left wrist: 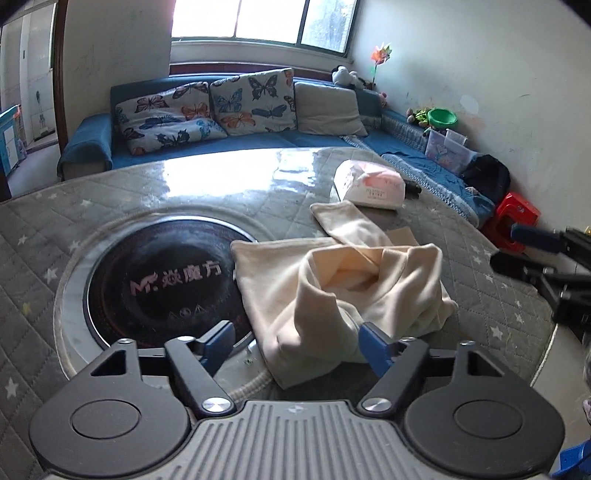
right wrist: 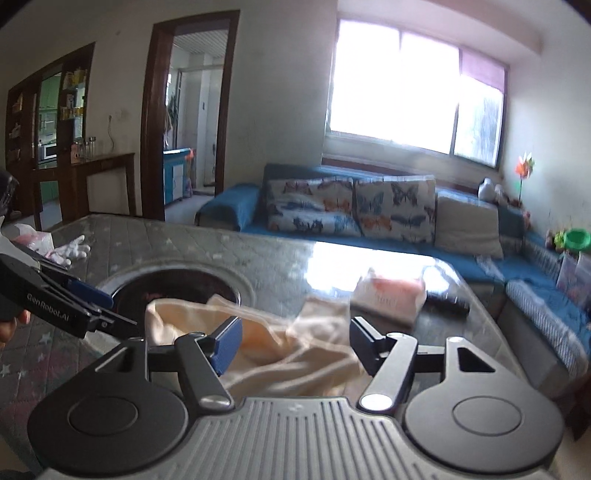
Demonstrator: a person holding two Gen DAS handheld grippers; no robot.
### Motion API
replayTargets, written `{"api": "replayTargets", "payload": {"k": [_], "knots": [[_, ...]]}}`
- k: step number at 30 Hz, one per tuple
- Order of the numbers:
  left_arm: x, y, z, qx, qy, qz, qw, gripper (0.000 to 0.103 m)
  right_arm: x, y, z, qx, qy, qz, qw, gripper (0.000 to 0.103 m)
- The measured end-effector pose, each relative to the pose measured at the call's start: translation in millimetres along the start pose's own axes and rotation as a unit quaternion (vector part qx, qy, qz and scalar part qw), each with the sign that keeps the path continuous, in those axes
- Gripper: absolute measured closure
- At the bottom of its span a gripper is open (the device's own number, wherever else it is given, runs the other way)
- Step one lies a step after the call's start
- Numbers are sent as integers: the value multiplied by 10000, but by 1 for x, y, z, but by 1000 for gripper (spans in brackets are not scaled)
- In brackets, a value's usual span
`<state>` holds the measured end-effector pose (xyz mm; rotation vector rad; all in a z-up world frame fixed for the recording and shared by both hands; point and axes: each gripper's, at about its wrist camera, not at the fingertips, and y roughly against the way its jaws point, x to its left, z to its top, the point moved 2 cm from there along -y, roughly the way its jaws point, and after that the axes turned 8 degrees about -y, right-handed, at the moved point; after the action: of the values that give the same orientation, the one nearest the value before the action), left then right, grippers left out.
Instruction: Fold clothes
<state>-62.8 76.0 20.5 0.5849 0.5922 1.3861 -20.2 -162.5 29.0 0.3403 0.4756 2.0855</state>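
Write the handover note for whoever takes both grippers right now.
Left gripper: open, at the near edge of the cream garment, gripping nothing.
Right gripper: open, over the same garment, gripping nothing.
Garment: bunched on the quilted table, partly over the round black cooktop, tissue pack behind it.
Done: no neat fold visible.
Left: spread it flat, then fold it.

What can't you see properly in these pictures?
- Cream garment: it lies crumpled, so its own folds hide what kind of clothing it is, in both views.
- Tissue pack: right wrist view is blurred, so its print is unreadable.
- Right gripper: cut off by the left wrist view's right edge.
- Dark thing behind the pack: too blurred to name.
- Outside the window: washed out by glare.
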Motion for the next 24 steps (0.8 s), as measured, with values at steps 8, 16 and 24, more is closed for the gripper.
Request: {"api": "replayTargets", "payload": {"k": [8,16,24], "knots": [[-16,-1,-8,75,-68,165,9998,9,5,1,-24,161,-205,-132,9996,21],[-26,0,-18,198,-168,238,9994,5,12,1,-42,412,-316,-122,9986,17],[-30,5,-27,217,-186,315,9991,1,18,7,-50,475,-377,-228,9979,8]]}}
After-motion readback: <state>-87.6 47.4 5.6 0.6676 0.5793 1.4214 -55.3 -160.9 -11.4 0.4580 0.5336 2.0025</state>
